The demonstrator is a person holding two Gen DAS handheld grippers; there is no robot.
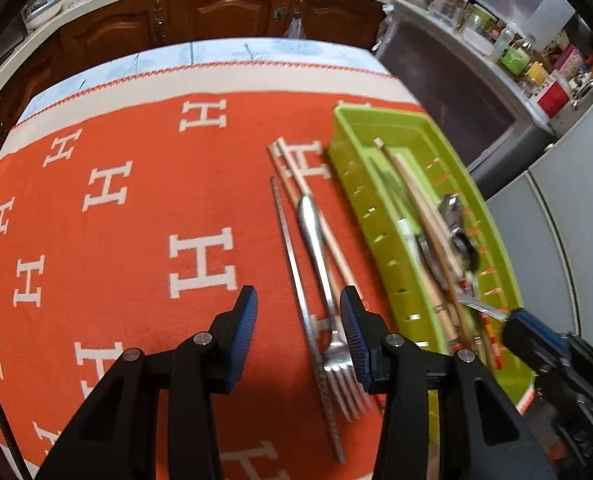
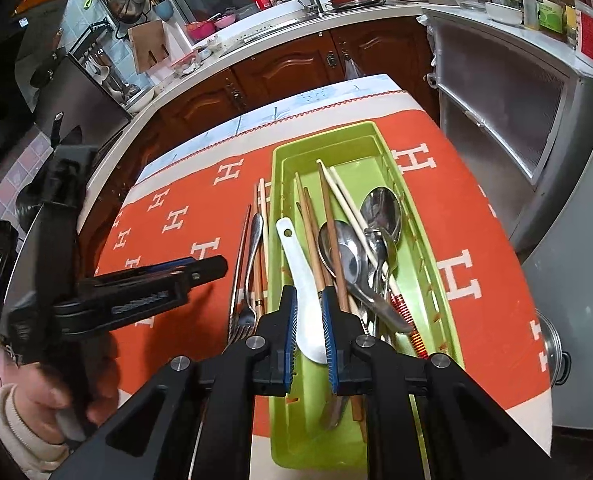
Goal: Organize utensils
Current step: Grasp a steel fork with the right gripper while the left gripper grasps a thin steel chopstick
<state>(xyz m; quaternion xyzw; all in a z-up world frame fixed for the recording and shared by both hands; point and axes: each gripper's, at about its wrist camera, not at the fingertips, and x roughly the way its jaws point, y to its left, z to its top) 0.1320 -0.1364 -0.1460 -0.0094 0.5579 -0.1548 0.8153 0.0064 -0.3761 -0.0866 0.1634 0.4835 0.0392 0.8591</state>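
Over the orange cloth point(image 1: 136, 240), the left gripper point(image 1: 298, 340) is hovering with fingers apart, straddling a fork point(image 1: 338, 372) lying among chopsticks point(image 1: 296, 184). Beside them, the right gripper point(image 2: 309, 330) is holding its narrowly parted fingers about a white spoon point(image 2: 302, 292) inside the green tray point(image 2: 424, 240); whether they are pressing it I cannot tell.

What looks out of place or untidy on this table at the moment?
A fork, a metal chopstick and wooden chopsticks lie on the orange cloth beside the green tray, not in it. Inside the tray, spoons and chopsticks are piled crosswise, not sorted.
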